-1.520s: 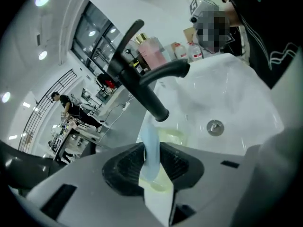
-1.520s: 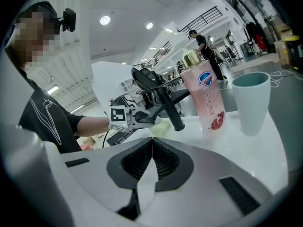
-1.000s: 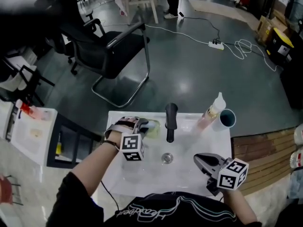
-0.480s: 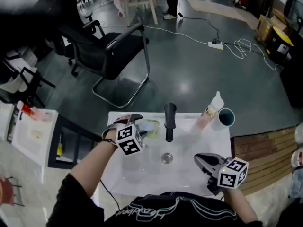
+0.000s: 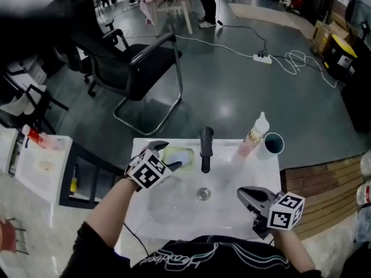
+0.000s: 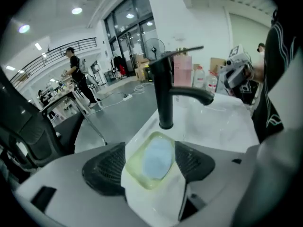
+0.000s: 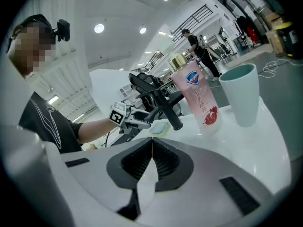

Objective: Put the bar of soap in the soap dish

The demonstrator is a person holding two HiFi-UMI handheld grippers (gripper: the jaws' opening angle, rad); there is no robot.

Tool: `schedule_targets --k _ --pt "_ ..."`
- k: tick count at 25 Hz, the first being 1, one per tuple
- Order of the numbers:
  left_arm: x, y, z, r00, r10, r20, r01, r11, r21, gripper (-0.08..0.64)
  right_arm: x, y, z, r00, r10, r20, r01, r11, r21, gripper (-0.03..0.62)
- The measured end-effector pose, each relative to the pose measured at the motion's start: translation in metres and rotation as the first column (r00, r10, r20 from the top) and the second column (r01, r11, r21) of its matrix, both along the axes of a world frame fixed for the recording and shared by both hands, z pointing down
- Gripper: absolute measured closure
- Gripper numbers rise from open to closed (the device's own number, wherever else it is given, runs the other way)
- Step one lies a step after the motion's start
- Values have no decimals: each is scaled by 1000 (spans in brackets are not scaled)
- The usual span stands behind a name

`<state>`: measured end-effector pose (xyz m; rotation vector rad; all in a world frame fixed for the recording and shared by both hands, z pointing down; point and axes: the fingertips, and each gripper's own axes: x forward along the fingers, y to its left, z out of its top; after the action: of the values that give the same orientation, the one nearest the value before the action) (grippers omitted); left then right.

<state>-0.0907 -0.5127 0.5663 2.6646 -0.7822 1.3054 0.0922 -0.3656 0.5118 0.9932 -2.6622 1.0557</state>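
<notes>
At the back-left corner of the sink (image 5: 232,210), just beside the black tap (image 6: 165,93), the soap dish (image 6: 134,168) sits w/ the pale blue bar of soap (image 6: 158,157) lying flat inside it. The dish is a yellow-green, soft-cornered tray; the bar fills most of it and looks seated, not propped on the rim.

Left gripper (image 5: 166,155) hangs over the dish, pointing down at it. Its jaws are opening and stand wide, one on either side of the dish as its own view shows it, w/ clear gaps between pads and bar. Nothing is held. Right gripper (image 7: 151,150) hovers low at the front-right of the sink, well apart from the dish, jaws pressed together on nothing, i.e. idle.

Other bits: a pink-label bottle (image 5: 253,138) and a teal cup (image 5: 271,145) stand at the back-right corner, touching or nearly so, clear of the work.

Step in hand, as I read it: the let-go. Soap is in the dish already, so the task looks all but done.

Next move prob. calls for lifting the left gripper straight up and back, keeping the jaws wide so no pad catches the bar or dish rim. Main risk: a wet bar sliding, or the light dish getting nudged toward the basin edge. Right side needs nothing
</notes>
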Motion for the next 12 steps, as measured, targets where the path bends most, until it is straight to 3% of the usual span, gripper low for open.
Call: schedule_targets --k 3,5,8,12 --pt "5 16 -30 980 -80 -183 78 997 -20 238 -3 1 -13 1000 -6 11 6 999 35 565" --pt "10 35 -47 938 -124 -325 103 991 -80 241 -2 3 -22 1000 -10 9 10 998 60 565" --pt "16 64 -71 850 -191 -492 122 978 -169 285 -2 2 -33 1000 -16 -2 16 995 102 565" --pt "30 94 -95 699 -287 -655 125 951 -284 420 -6 0 -49 1000 -21 17 18 989 149 565"
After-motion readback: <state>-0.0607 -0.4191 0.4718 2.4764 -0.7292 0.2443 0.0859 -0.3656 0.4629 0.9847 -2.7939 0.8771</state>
